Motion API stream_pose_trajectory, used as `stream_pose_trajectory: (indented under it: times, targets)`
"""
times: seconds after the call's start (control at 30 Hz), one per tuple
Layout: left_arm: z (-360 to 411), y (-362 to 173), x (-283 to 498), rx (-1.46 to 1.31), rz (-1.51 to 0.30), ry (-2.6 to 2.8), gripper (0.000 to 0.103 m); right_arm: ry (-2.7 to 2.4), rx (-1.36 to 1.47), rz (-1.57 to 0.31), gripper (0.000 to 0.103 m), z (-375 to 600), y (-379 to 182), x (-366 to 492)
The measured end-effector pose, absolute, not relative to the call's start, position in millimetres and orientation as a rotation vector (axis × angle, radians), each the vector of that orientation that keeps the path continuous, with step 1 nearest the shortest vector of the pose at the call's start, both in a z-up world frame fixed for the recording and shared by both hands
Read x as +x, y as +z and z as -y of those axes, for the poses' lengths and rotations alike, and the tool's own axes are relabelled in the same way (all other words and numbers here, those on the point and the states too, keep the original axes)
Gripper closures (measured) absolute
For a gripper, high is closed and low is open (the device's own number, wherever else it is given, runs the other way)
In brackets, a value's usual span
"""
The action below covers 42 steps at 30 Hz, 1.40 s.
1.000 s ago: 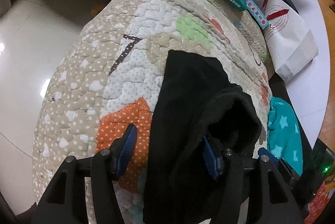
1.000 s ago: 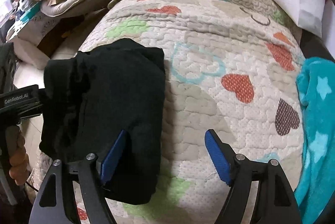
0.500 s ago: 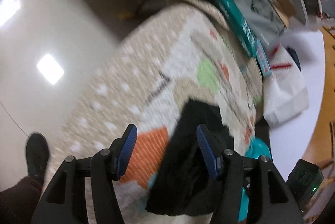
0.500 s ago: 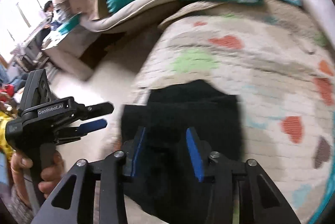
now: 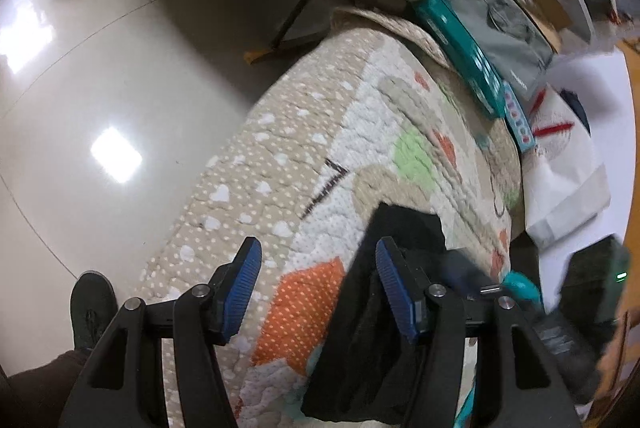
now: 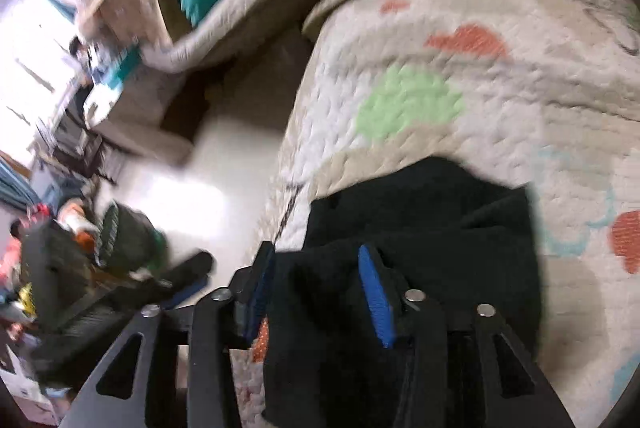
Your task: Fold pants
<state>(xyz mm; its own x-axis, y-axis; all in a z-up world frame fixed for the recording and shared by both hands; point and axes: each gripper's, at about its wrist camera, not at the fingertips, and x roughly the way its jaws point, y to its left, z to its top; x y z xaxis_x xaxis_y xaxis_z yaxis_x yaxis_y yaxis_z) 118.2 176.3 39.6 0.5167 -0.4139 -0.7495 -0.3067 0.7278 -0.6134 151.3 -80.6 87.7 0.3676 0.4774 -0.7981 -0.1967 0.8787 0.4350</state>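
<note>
In the left wrist view, the left tool point(image 5: 318, 288) fills the lower frame: black plastic arms ending in ribbed blue pads point(image 5: 242, 288), parted moderately with nothing between them but the quilt point(image 5: 304, 163) below. The black pants point(image 5: 360, 340), a soft, matte knit folded into a thick bundle, lie at lower centre, behind and under the tool's right-hand finger and not gripped. The quilt is puffy and stitched, beige with white dots, an orange patch and a green blob. A dark shoe point(image 5: 92, 304) stands on the glossy pale floor point(image 5: 100, 87) at lower left. At upper right a teal package point(image 5: 460, 47) rests at the quilt's far edge.

In the right wrist view, which is blurred, the right tool point(image 6: 316, 292) sits at lower centre. Its jaws have just been opening; they stand partly apart with a raised fold of the pants point(image 6: 420, 228) between them, and I cannot tell whether the pads press on it. The rest of the bundle spreads to the right, flat on the quilt point(image 6: 460, 47).
</note>
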Motion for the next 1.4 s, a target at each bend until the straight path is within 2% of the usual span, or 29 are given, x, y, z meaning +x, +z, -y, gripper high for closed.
stream_pose_trajectory:
  times: [0.03, 0.13, 0.33, 0.43, 0.6, 0.67, 0.73, 0.83, 0.93, 1.0, 1.17, 1.23, 1.3, 1.33, 1.37, 1.4]
  targets:
    - [-170, 39, 118, -0.772, -1.062, -0.089, 0.044, 0.419, 0.290, -1.091, 0.037, 95, 94, 148]
    - [-152, 35, 118, -0.747, -1.082, -0.151, 0.044, 0.345, 0.303, -1.064, 0.034, 138, 102, 137]
    - [-124, 40, 112, -0.721, -1.040, -0.281, 0.042, 0.309, 0.402, -1.085, 0.027, 192, 78, 112]
    - [-119, 42, 110, -0.712, -1.016, -0.316, 0.038, 0.315, 0.471, -1.106, 0.026, 205, 64, 109]
    - [-124, 57, 106, -0.747, -0.921, -0.361, 0.037, 0.333, 0.501, -1.119, 0.026, 199, 50, 113]
    - [-128, 66, 103, -0.768, -0.880, -0.385, 0.035, 0.342, 0.491, -1.119, 0.026, 194, 48, 113]
    - [-126, 73, 101, -0.772, -0.854, -0.415, 0.027, 0.346, 0.474, -1.120, 0.024, 192, 45, 114]
    - [-115, 67, 105, -0.716, -0.912, -0.393, 0.027, 0.352, 0.480, -1.125, 0.023, 191, 40, 113]
    - [-103, 41, 118, -0.580, -1.095, -0.253, 0.027, 0.361, 0.486, -1.138, 0.021, 188, 33, 113]
    - [-101, 20, 122, -0.592, -1.184, -0.242, 0.027, 0.371, 0.493, -1.147, 0.020, 186, 29, 114]
    - [-84, 15, 127, -0.606, -1.186, -0.383, 0.027, 0.407, 0.526, -1.172, 0.018, 177, 18, 125]
    - [-73, 13, 129, -0.552, -1.167, -0.398, 0.022, 0.430, 0.543, -1.195, 0.017, 171, 10, 131]
    - [-69, 12, 129, -0.534, -1.144, -0.403, 0.021, 0.427, 0.551, -1.200, 0.016, 166, 6, 137]
    - [-70, 13, 129, -0.546, -1.134, -0.400, 0.025, 0.430, 0.544, -1.199, 0.016, 164, 8, 137]
    - [-72, 13, 127, -0.562, -1.126, -0.395, 0.034, 0.448, 0.532, -1.202, 0.024, 161, 11, 138]
    - [-73, 13, 128, -0.585, -1.133, -0.409, 0.058, 0.441, 0.491, -1.202, 0.030, 157, 17, 137]
